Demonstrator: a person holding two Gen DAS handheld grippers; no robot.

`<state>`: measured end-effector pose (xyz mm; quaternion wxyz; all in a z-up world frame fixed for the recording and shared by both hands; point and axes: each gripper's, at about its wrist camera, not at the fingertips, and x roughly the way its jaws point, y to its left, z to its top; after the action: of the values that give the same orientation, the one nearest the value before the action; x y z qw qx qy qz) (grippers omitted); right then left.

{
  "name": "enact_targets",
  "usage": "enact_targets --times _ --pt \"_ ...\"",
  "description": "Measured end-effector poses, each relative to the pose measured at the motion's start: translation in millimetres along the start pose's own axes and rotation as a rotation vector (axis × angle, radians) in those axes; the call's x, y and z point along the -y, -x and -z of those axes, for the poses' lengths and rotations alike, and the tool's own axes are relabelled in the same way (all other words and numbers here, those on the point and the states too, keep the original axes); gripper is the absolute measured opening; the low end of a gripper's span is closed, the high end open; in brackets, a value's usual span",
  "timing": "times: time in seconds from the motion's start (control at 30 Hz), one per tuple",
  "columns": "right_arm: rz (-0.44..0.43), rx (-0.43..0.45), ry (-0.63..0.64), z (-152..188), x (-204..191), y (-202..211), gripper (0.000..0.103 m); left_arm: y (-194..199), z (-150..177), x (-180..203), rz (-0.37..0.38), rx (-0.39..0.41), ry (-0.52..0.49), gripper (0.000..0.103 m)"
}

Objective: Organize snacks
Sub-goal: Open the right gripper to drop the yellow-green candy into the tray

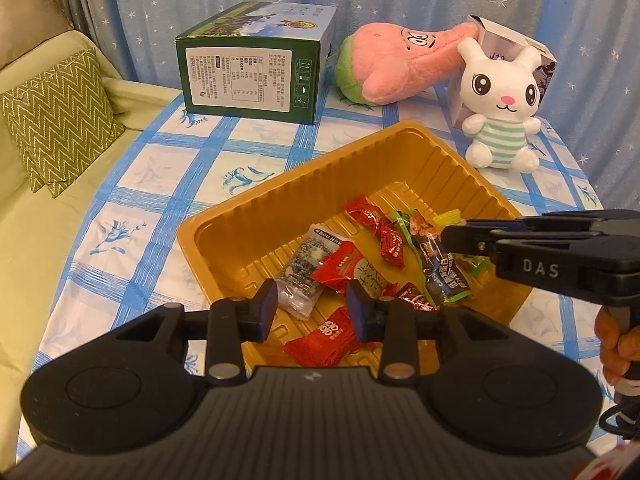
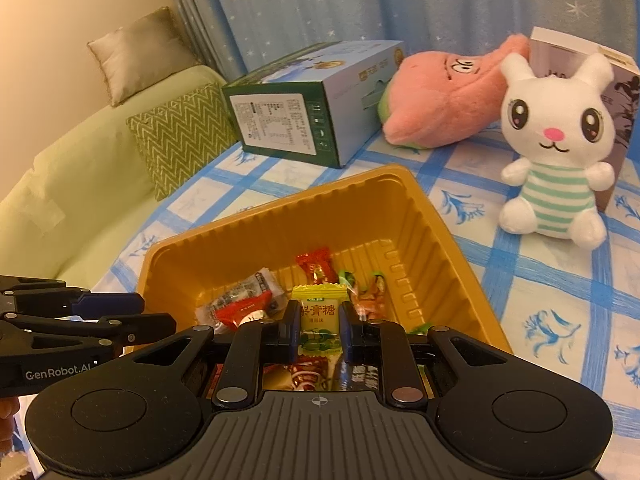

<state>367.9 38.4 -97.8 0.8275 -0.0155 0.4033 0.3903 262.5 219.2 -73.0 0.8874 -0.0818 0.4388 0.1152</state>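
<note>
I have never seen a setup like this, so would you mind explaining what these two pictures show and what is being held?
A person holds a two-finger gripper in each hand, and each gripper carries a wide-angle camera looking along its fingers. One picture comes from the left gripper, the other from the right gripper. Both hang over a gold plastic tray of wrapped snacks on a blue-checked tablecloth. The right gripper is shut on a yellow candy. The left gripper's jaws stand apart, gripping nothing. Behind the tray are a green box, a pink plush and a white bunny toy.
</note>
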Motion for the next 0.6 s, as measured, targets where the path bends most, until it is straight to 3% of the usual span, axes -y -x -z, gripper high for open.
enact_targets --times 0.5,0.57,0.6 --pt "-0.016 0.028 0.025 -4.7 -12.4 -7.7 0.022 3.4 -0.3 -2.3 0.002 0.008 0.000 0.036" --pt "-0.006 0.029 0.031 -3.9 -12.4 -5.8 0.035 5.0 1.5 -1.6 0.003 0.009 -0.001 0.036" --pt "-0.003 0.033 0.027 -3.2 -11.6 -4.0 0.048 5.9 2.2 -1.2 0.002 0.008 -0.001 0.036"
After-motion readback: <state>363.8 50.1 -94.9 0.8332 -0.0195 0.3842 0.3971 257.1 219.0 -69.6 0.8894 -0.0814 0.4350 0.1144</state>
